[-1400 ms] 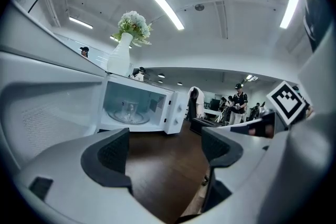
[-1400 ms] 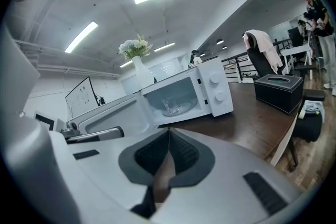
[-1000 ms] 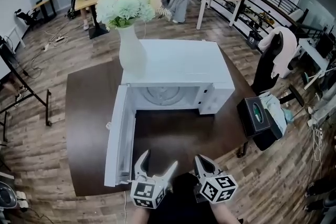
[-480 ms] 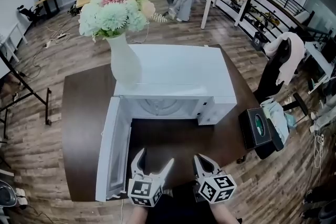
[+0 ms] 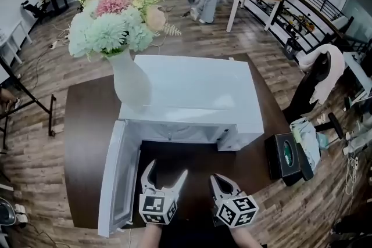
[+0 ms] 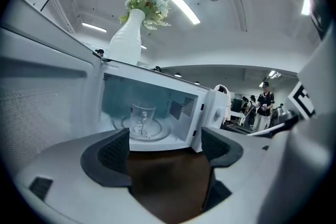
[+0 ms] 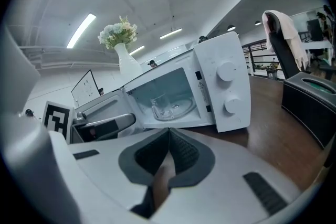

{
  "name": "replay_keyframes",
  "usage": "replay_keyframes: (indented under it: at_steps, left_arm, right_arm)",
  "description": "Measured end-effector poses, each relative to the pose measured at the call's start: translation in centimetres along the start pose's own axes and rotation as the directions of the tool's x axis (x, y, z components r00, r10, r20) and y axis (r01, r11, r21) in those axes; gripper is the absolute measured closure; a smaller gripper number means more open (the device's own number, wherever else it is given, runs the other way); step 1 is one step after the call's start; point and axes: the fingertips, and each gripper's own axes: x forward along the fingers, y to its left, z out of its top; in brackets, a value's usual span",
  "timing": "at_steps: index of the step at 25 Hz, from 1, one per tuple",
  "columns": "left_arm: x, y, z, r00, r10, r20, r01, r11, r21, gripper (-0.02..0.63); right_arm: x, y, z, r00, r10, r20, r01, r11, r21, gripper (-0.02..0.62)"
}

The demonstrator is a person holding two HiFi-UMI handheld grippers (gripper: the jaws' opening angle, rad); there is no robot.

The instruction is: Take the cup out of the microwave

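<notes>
The microwave (image 5: 192, 96) is found with its door (image 5: 116, 177) swung wide. Reaching in is judged the step in hand: the left gripper (image 6: 165, 147) is held spread, the right gripper (image 7: 168, 134) closed on nothing. The glass cup (image 6: 143, 120), seated on the turntable inside, must next be straddled.

A clear glass cup (image 6: 143, 121) stands upright on the turntable (image 6: 160, 131) inside the white microwave (image 5: 192, 96), whose door (image 5: 116, 174) hangs wide open. The cup is ahead of the left gripper (image 6: 165, 150), well apart and slightly left of the gap between its jaws.
</notes>
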Motion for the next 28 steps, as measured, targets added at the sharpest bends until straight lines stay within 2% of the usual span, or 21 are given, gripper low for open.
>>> replay_keyframes:
  at_steps: [10, 22, 28]
  left_arm:
    - [5.8, 2.2, 2.1, 0.998, 0.062, 0.014, -0.062, 0.998, 0.002, 0.199]
    - [10.9, 5.1, 1.3, 0.989, 0.148, -0.016, -0.149, 0.989, -0.021, 0.199]
    - [12.9, 6.5, 1.9, 0.983, 0.181, -0.010, -0.181, 0.983, 0.011, 0.199]
  right_arm:
    - [3.2, -0.7, 0.6, 0.996, 0.055, -0.072, -0.054, 0.999, 0.005, 0.601]
    - [5.1, -1.5, -0.2, 0.984, 0.101, -0.144, -0.099, 0.995, 0.022, 0.601]
    - [6.0, -2.1, -0.6, 0.979, 0.115, -0.171, -0.111, 0.993, 0.035, 0.601]
